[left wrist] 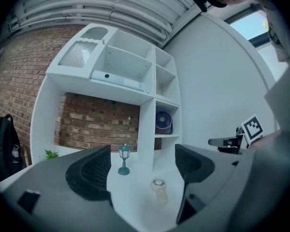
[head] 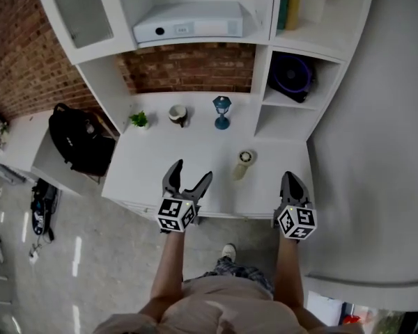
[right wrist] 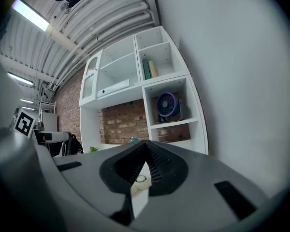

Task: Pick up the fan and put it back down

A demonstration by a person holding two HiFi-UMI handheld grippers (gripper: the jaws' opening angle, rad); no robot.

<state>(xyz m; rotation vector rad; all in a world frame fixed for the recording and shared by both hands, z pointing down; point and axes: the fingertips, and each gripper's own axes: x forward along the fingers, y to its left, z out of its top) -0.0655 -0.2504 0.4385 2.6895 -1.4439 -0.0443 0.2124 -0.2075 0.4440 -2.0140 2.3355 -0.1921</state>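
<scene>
Fan point(head: 243, 163) of the small cream handheld kind is lying flat on the white desk point(head: 160, 165), its round head pointing toward the shelves and its handle toward the person. The left gripper point(head: 193, 170) is hovering over the desk's front edge, to the left of the fan, its jaws standing wide apart with nothing between them. In the left gripper view the fan is showing on the desk beyond the gap, apart from both jaws. The right gripper point(head: 291, 177) is hanging at the desk's front right corner, its jaws pressing together at the tips and gripping nothing. A teal lantern ornament point(head: 222, 111), a mug point(head: 178, 115) and a little green plant point(head: 139, 120) are standing along the back of the desk. A purple desk fan point(head: 292, 76) is sitting in the cubby on the right, well apart from both grippers
</scene>
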